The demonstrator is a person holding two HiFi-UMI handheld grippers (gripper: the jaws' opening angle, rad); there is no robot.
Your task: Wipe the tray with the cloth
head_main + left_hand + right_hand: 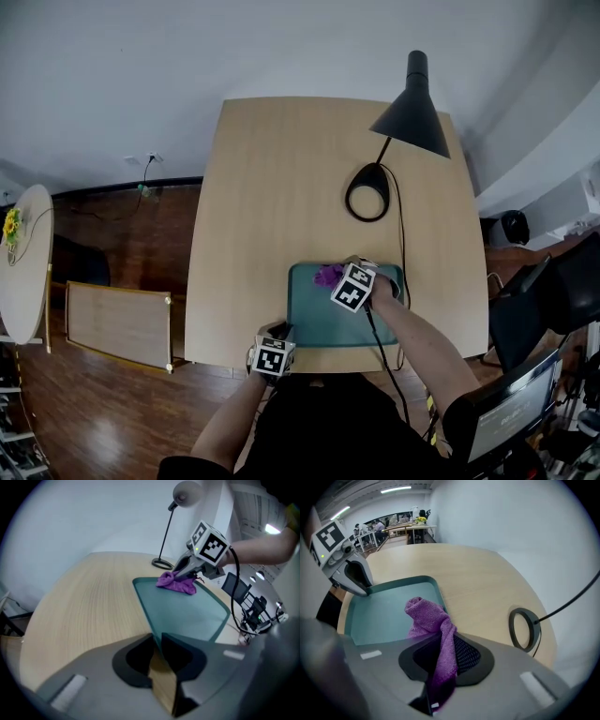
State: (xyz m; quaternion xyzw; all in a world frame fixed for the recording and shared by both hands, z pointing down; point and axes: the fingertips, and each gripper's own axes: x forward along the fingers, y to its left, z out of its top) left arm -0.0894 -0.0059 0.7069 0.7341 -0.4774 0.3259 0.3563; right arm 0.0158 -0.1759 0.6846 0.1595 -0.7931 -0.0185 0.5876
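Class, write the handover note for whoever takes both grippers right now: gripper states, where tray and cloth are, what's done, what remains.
Left gripper: shut on the tray at its near left corner, holding it on the table.
Right gripper: shut on the cloth, which rests on the tray's far end.
Done: tray held, cloth gripped.
Left: likely wiping across the tray floor; how much is already wiped cannot be told.

grey plastic left gripper (157, 641): black fingers (133, 660), white cube (272, 357) bearing black square markers | grey right gripper (440, 641): same build, thin black cable (382, 352) | person: black short-sleeved top (319, 422)
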